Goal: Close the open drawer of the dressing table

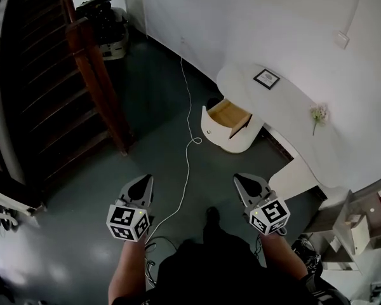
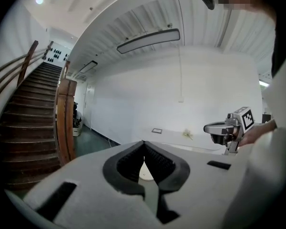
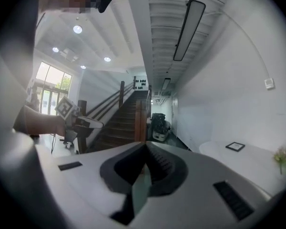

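Observation:
The white dressing table curves along the right wall. Its rounded drawer unit stands on the floor with one drawer pulled open, the wooden inside showing. A framed picture and a small flower rest on the top. My left gripper and right gripper hover side by side over the dark floor, well short of the drawer, both shut and empty. The left gripper view has its shut jaws pointing at the table, with the right gripper beside them. The right gripper view has shut jaws and the left gripper.
A wooden staircase with a newel post fills the left side. A white cable trails across the floor between me and the drawer. An appliance stands by the far wall, and a white shelf unit at the right.

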A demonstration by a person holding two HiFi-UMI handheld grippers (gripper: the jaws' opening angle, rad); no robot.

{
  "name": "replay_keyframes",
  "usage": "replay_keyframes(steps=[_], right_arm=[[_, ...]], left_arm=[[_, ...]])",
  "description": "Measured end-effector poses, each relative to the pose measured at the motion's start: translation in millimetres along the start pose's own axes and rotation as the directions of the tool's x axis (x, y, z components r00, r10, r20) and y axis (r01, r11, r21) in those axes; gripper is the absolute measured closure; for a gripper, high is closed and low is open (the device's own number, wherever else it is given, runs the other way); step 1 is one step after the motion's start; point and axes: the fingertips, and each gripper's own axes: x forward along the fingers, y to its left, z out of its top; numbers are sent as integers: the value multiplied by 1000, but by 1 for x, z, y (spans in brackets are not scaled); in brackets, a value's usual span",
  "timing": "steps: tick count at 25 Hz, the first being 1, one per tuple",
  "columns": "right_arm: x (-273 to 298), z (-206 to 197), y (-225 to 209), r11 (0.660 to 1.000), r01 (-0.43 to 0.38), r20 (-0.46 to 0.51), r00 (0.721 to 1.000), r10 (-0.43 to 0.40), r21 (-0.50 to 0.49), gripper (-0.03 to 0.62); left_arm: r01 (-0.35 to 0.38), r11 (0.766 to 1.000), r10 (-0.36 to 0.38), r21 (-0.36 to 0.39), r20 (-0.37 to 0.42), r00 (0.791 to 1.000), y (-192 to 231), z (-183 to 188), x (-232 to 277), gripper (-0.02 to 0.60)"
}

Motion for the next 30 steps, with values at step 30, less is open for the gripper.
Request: replay_keyframes(steps=[30], right_arm=[[201, -43, -241, 997, -72, -93, 993, 74, 30, 588]], left_arm=[[86, 996, -87, -16, -71, 994, 47, 67, 348, 574]])
